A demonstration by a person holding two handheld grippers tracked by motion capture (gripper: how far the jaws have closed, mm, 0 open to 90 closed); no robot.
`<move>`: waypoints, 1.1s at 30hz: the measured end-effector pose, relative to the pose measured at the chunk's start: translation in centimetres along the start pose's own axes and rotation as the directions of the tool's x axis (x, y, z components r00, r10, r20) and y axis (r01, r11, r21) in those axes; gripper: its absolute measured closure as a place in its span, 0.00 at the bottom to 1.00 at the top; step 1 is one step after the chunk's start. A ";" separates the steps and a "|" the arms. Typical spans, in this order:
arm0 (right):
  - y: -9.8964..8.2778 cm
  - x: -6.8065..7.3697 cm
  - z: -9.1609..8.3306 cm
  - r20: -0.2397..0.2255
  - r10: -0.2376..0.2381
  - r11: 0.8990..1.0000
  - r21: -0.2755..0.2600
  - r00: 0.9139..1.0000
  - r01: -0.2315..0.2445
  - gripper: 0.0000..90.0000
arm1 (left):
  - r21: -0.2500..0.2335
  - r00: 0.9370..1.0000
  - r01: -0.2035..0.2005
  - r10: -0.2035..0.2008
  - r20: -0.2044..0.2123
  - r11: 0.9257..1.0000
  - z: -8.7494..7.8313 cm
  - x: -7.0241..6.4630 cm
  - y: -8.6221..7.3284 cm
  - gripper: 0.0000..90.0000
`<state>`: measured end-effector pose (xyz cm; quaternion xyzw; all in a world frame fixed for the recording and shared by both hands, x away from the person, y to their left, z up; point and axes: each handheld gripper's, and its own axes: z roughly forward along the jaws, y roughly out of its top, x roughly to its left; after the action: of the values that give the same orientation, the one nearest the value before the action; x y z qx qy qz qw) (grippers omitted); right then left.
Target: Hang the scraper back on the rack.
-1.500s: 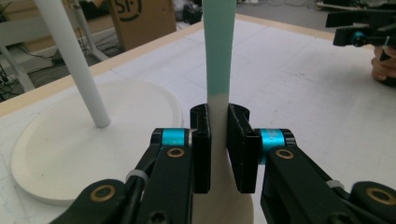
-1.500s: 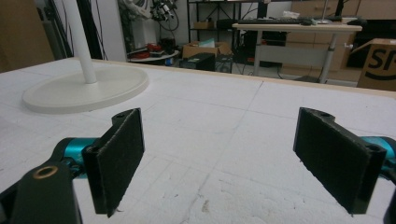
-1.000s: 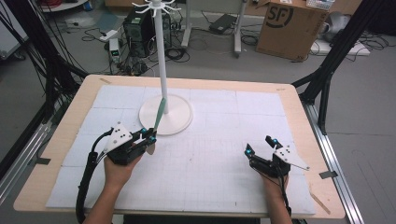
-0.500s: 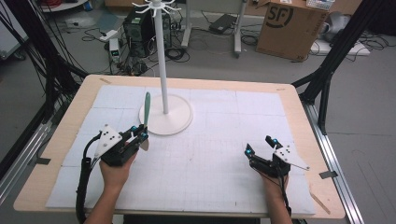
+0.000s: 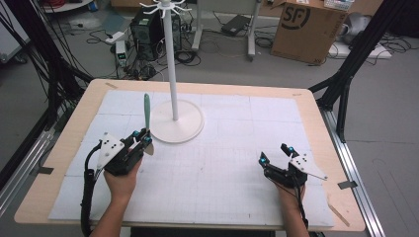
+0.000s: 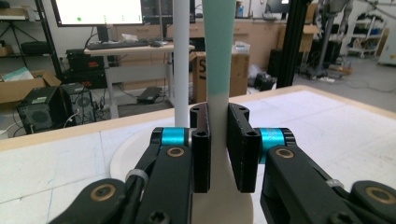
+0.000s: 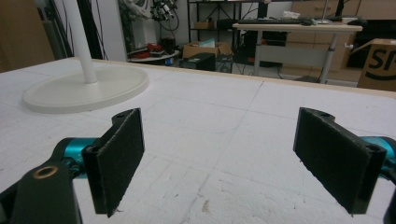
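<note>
Spatula (image 5: 146,109): it has a green handle and a white flat end. It stands up straight in my left gripper (image 5: 145,141), on the left side of the table (image 5: 316,106), just left of the stand's round base (image 5: 190,129).

Left gripper: I have it shut tight on the spatula. In the left gripper view, the pads (image 6: 201,149) squeeze the white part (image 6: 217,135), just under the green handle (image 6: 218,46).

Right gripper (image 5: 275,154): I hold it wide, with nothing in it. It rests low on the near right side of the table, well apart from the spatula.

White stand (image 5: 171,64): a tall pole with hooks (image 5: 165,7) on top, at the far middle of the table.

Done: I think the pick-up is done, since the spatula is off the table.

Left to do: I think it must go up to a hook. No hook has anything on it yet.
</note>
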<state>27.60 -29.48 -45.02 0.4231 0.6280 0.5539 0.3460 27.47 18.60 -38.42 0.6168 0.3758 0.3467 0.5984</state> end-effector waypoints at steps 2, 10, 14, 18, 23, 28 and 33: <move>0.0 0.0 0.0 0.000 0.000 1.000 0.000 1.000 0.000 0.17 | -0.010 1.000 0.016 -0.016 -0.002 1.000 0.0 0.3 0.1 0.89; 0.0 0.0 0.0 0.001 0.000 1.000 0.000 1.000 0.000 0.17 | -0.040 1.000 0.025 -0.025 0.007 0.999 0.0 1.0 1.0 0.89; 0.0 0.0 0.0 -0.001 -0.004 1.000 0.000 1.000 0.004 0.17 | -0.054 1.000 0.009 -0.009 -0.002 0.998 0.2 1.2 1.9 0.89; 0.0 0.0 0.0 -0.001 -0.002 1.000 0.000 1.000 0.002 0.17 | -0.076 1.000 0.016 -0.017 -0.005 0.997 0.4 1.5 2.8 0.89; 0.0 0.0 0.0 -0.001 -0.007 1.000 -0.001 1.000 0.007 0.17 | -0.095 1.000 0.017 -0.017 0.001 0.995 0.8 1.8 3.9 0.89; 0.0 0.0 0.0 0.000 -0.009 1.000 -0.003 1.000 0.009 0.17 | -0.089 1.000 0.001 -0.001 -0.001 0.996 1.3 2.0 5.0 0.89; 0.0 0.0 0.0 0.000 -0.007 1.000 -0.002 1.000 0.007 0.17 | -0.106 1.000 -0.017 0.017 -0.004 0.994 1.8 1.9 6.2 0.89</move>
<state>27.61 -29.47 -45.02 0.4208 0.6287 0.5534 0.3484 30.24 19.39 -32.31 0.5868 0.3523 0.3723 0.6268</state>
